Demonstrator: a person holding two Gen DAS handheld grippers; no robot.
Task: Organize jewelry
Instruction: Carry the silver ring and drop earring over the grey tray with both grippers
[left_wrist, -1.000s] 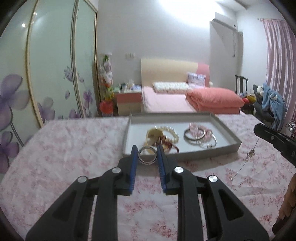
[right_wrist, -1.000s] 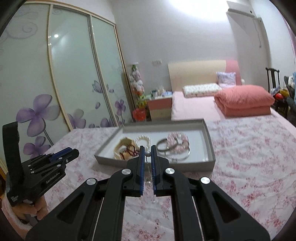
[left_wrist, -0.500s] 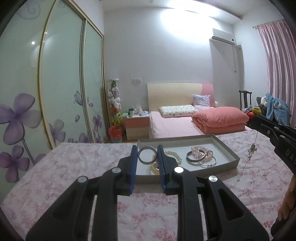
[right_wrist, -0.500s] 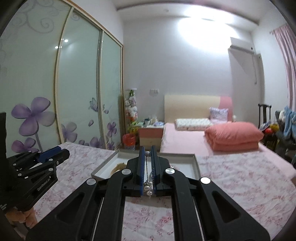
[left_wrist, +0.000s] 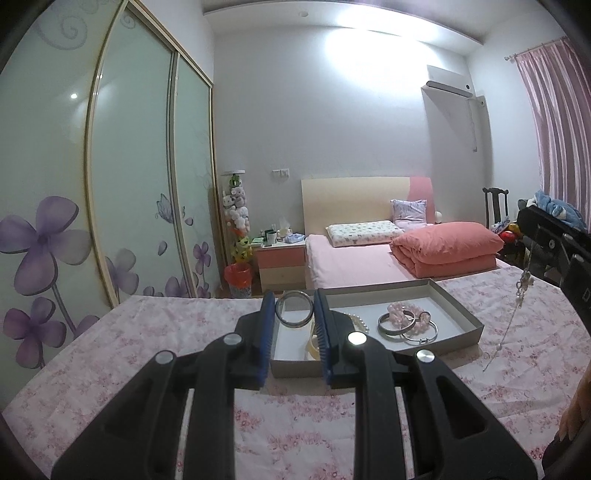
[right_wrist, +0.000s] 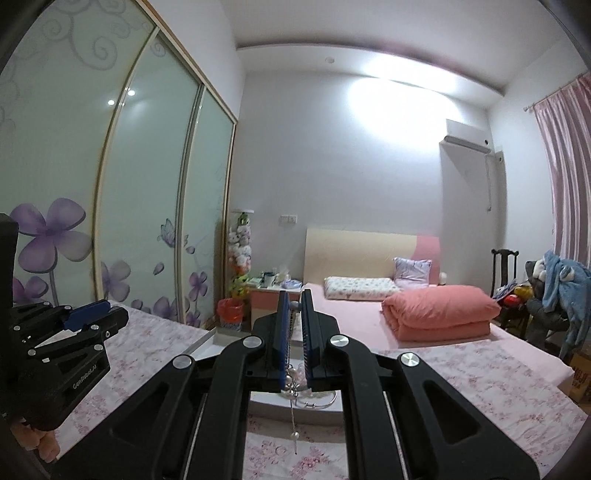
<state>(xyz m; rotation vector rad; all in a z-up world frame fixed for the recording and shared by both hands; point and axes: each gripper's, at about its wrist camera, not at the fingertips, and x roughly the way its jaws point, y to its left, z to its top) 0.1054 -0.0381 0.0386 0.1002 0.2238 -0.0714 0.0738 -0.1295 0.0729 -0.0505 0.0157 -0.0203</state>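
So my left gripper (left_wrist: 294, 314) has its jaws clamped on a silver bangle (left_wrist: 294, 313), holding it upright between the blue pads, up in the air just over the near left corner of the grey tray (left_wrist: 458, 314). The tray sits on the tabletop (left_wrist: 147, 332), which has a pink floral cloth on it.

In the tray I can see two more silver bangles (left_wrist: 406, 328) lying flat and overlapping, a pink bead bracelet (left_wrist: 402, 308) resting right behind and touching them, and a bit of a pearl strand (left_wrist: 358, 321) poking out beside my right finger. Something cream-coloured sits between the jaws lower down, can't tell what it is.

My right gripper (right_wrist: 294, 314) has its jaws pinched nearly shut on a thin chain necklace (right_wrist: 293, 398). It hangs straight down between the fingers, with a little cluster of beads and a pearl near the bottom end. From the left wrist view the same necklace (left_wrist: 517, 302) dangles off to the right of the tray, above the cloth, not touching anything.

Both grippers are near each other, left one showing at the edge of the right wrist view.
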